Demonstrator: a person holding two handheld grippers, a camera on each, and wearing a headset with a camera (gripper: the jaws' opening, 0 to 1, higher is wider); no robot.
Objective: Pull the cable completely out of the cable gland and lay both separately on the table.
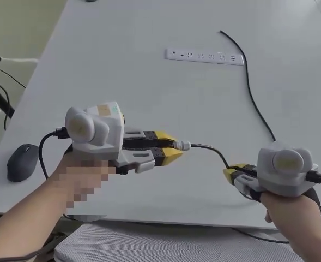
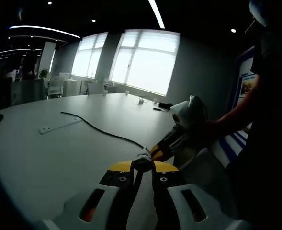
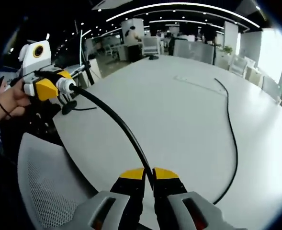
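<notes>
My left gripper (image 1: 174, 148) is held above the table's near edge, shut on the white cable gland (image 1: 183, 146). In the left gripper view the gland (image 2: 143, 162) sits between the yellow-tipped jaws of my left gripper (image 2: 143, 168). A black cable (image 1: 212, 151) runs from the gland to my right gripper (image 1: 229, 174), which is shut on it. The right gripper view shows the cable (image 3: 117, 122) rising from the jaws of my right gripper (image 3: 149, 173) to the gland (image 3: 66, 86) in the left gripper (image 3: 50, 86).
A white power strip (image 1: 204, 56) lies at the back of the grey table (image 1: 149, 93), with its black cord (image 1: 251, 93) trailing to the right. A dark mouse (image 1: 22, 162) sits at the near left edge. A mesh chair back (image 1: 165, 243) is below the table edge.
</notes>
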